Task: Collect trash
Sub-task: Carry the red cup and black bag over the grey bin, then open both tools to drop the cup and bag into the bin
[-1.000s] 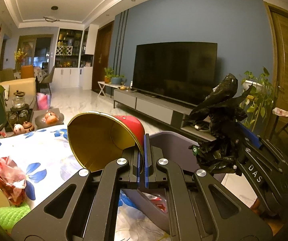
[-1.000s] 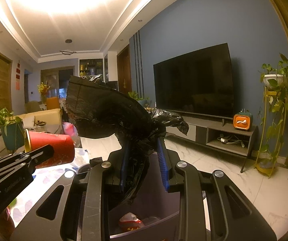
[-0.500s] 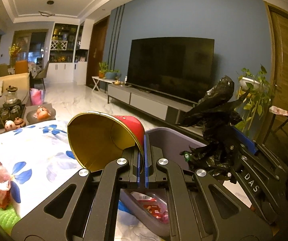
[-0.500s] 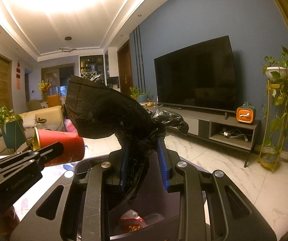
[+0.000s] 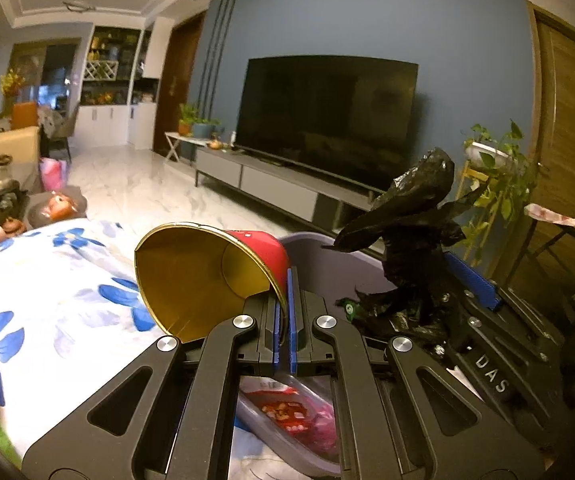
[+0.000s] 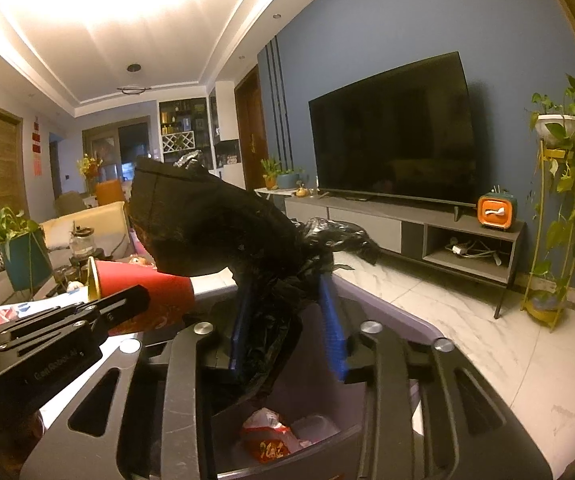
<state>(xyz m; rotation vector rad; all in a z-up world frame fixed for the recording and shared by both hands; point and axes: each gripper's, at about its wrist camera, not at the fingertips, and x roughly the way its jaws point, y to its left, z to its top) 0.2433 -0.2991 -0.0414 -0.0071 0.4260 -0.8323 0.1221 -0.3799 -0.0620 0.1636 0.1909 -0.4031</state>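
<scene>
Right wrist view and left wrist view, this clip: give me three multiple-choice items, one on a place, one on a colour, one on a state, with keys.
1. Where is the grey bin?
A. below both tongs
B. on the TV stand
C. beside the plant stand

2. What colour is the inside of the paper cup?
A. white
B. gold
C. blue

3. How is the left tongs set?
A. wide open, empty
B. shut on the cup's rim
C. shut on the black bag

Key: 1 A, the bin's rim sits under the tongs in both views. 2 B, the interior is gold, the outside red. 3 B, the blue pads pinch the cup wall; the black plastic bag is in the right tongs, whose jaws are opening.
</scene>
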